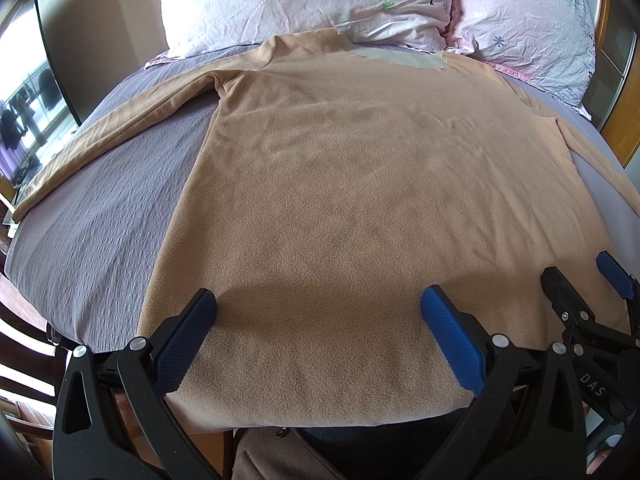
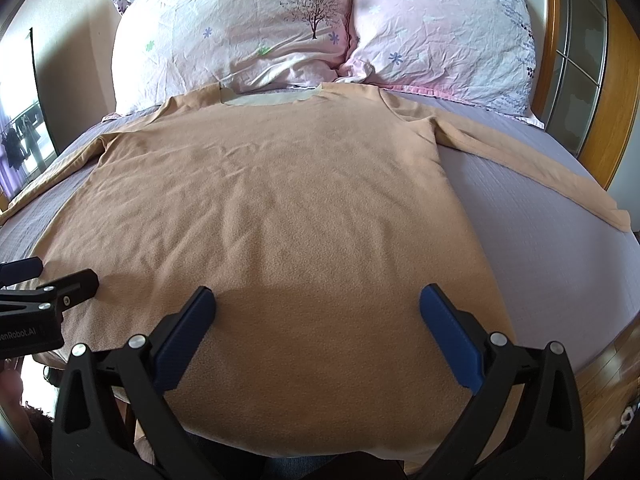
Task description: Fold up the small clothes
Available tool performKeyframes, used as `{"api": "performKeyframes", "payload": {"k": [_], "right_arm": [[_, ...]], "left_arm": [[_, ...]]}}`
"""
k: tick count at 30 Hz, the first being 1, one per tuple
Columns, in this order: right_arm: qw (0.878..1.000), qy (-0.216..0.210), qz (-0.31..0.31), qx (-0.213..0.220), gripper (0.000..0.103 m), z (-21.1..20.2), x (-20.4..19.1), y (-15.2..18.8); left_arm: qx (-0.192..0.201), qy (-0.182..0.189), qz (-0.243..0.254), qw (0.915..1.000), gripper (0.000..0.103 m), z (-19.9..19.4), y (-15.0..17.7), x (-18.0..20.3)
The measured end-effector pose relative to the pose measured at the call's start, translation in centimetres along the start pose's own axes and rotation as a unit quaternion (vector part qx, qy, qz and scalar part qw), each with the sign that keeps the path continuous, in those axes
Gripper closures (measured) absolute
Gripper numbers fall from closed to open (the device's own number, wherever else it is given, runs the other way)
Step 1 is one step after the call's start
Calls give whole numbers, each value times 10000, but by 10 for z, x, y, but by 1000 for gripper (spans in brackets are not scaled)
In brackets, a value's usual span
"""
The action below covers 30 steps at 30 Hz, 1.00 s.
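Two grippers are in your hands, both with their blue-padded jaws spread wide and gripping nothing. Your left gripper (image 1: 318, 336) hovers over the hem end of the tan long-sleeved fleece top (image 1: 360, 200), near the bed's near edge; your right gripper (image 2: 318, 336) hovers just beside it over the same hem area. That top lies flat on the grey textured bedsheet (image 1: 92, 248), its pale collar toward the far edge, where it touches two pink floral pillows (image 2: 240, 36). One sleeve runs out toward the bed's left edge, the other toward the right edge, beside the orange wooden bed frame (image 2: 616, 120).
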State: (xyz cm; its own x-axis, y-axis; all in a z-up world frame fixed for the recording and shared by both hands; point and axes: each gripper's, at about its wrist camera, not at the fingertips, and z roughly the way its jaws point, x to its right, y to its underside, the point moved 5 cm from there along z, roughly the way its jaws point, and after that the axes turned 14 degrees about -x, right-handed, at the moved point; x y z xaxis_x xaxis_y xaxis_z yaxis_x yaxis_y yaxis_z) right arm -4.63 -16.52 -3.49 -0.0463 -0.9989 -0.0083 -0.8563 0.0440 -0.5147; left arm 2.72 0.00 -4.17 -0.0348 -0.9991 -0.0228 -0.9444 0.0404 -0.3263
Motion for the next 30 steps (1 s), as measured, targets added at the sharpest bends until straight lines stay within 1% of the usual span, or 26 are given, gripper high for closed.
{"api": "performKeyframes", "payload": {"k": [3, 5, 7, 8, 10, 11, 13, 14, 15, 16, 17, 18, 19, 21, 22, 24, 26, 28, 29, 30], "right_arm": [[10000, -9, -11, 44, 2, -2, 1, 1], [9998, -59, -94, 174, 2, -3, 2, 2], [9988, -251, -279, 311, 2, -4, 7, 0], [9985, -350, -242, 349, 2, -7, 12, -2], [9953, -437, 424, 759, 2, -26, 55, -12], [9902, -456, 874, 989, 2, -36, 85, -19], [9760, -453, 1752, 1211, 3, -49, 148, -29], [9642, -422, 2343, 1171, 7, -50, 191, -35], [9527, -448, 2803, 1082, 25, -48, 225, -39], [9397, -526, 3231, 993, 46, -45, 257, -41], [9237, -578, 3683, 882, 52, -39, 289, -41], [9032, -608, 4186, 726, 55, -31, 323, -41], [8855, -681, 4555, 614, 55, -24, 348, -40], [8615, -759, 5002, 437, 56, -9, 383, -39], [8543, -729, 5133, 362, 56, -3, 394, -41], [8438, -698, 5315, 272, 57, 9, 409, -43], [8383, -702, 5395, 352, 58, 17, 418, -50], [8349, -709, 5446, 364, 59, 23, 423, -55], [8317, -748, 5488, 375, 59, 27, 426, -59], [8282, -772, 5536, 400, 64, 27, 431, -58]], "left_arm": [[11, -3, 5, 10000, 1, 0, -1, 0], [32, -4, 6, 10000, 1, -2, 0, 1], [105, -8, -2, 9999, 1, -2, -2, -1], [142, -11, -4, 9999, 1, -3, -1, 0], [293, -22, -4, 9996, 1, -4, -1, 0], [387, -28, 0, 9992, 1, -6, -1, 0], [501, -34, -5, 9987, 1, -8, 3, 0], [527, -34, -7, 9986, 1, -7, 4, 0], [602, -22, 3, 9982, 1, -7, 2, 0], [640, -7, 15, 9979, 1, -6, 2, 1], [689, 13, 28, 9976, 1, -5, 1, 1], [718, 22, 37, 9974, 1, -5, 1, 1], [752, 35, 46, 9972, 1, -4, 1, 1], [851, 75, 61, 9963, 1, -4, -1, 1], [921, 120, 68, 9957, 1, -4, -2, 0], [1055, 280, 70, 9940, 1, -6, -2, -1], [1186, 613, 48, 9910, 1, -9, -4, -4], [1378, 1249, 12, 9826, 1, -15, -7, -11], [1465, 1453, -4, 9785, 1, -18, -9, -13], [1609, 1662, -40, 9729, 1, -23, -11, -18]]}}
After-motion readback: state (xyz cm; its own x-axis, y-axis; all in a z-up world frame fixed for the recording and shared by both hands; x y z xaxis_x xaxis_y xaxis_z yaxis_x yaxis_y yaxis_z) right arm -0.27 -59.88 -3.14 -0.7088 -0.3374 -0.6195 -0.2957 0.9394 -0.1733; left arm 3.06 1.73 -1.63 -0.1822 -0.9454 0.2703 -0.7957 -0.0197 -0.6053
